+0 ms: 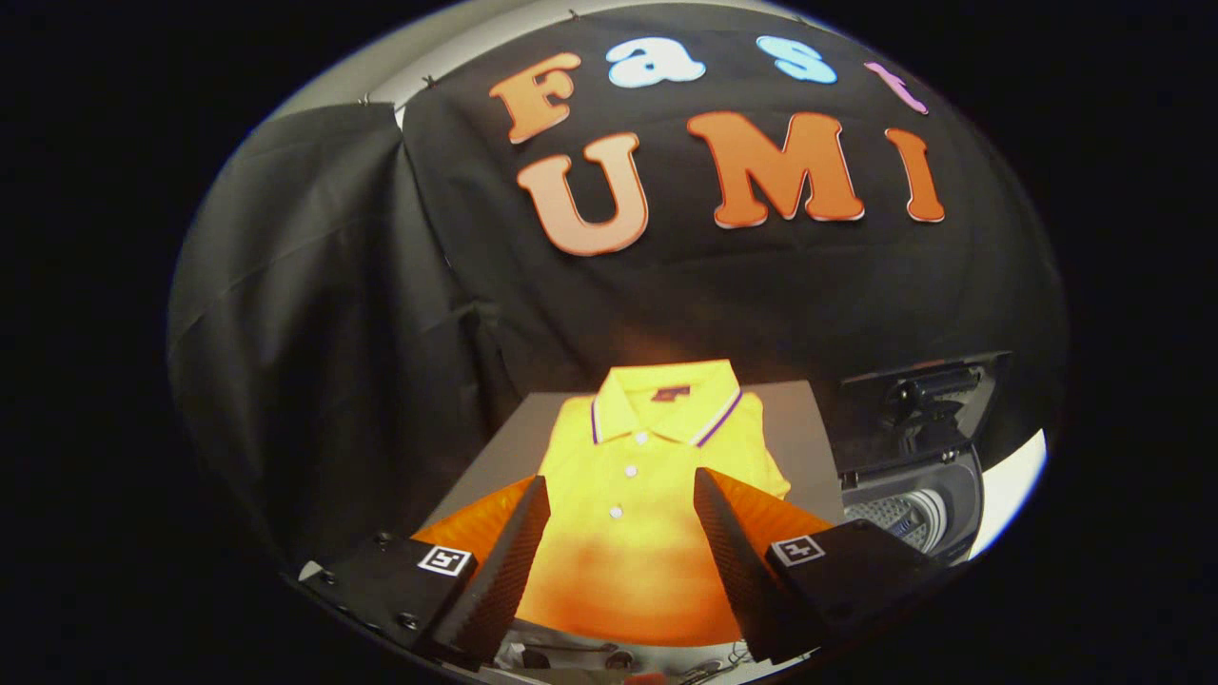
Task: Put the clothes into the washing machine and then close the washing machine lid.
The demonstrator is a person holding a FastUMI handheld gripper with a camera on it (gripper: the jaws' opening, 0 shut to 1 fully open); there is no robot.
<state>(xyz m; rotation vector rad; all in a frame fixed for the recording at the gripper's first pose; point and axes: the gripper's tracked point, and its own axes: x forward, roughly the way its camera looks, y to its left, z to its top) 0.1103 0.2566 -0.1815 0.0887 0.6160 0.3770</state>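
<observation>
step: reaching for yellow polo shirt (623, 476) on grey table (804, 428) | gripper (620, 495) wide, empty | advice: pinch bunched cloth mid-chest | open washing machine (918, 509) just right

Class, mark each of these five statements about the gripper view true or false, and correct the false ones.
1. The yellow polo shirt lies flat on the grey board. True.
2. The gripper is shut on the shirt. False: its jaws stand open, apart over the shirt, pressing on nothing.
3. The washing machine has its lid raised. True: the drum shows below the lid.
4. The shirt is already in the drum. False: it is on the board, beside the machine.
5. The shirt's collar points toward the gripper. False: the collar lies at the far end, beyond the jaws.
</observation>
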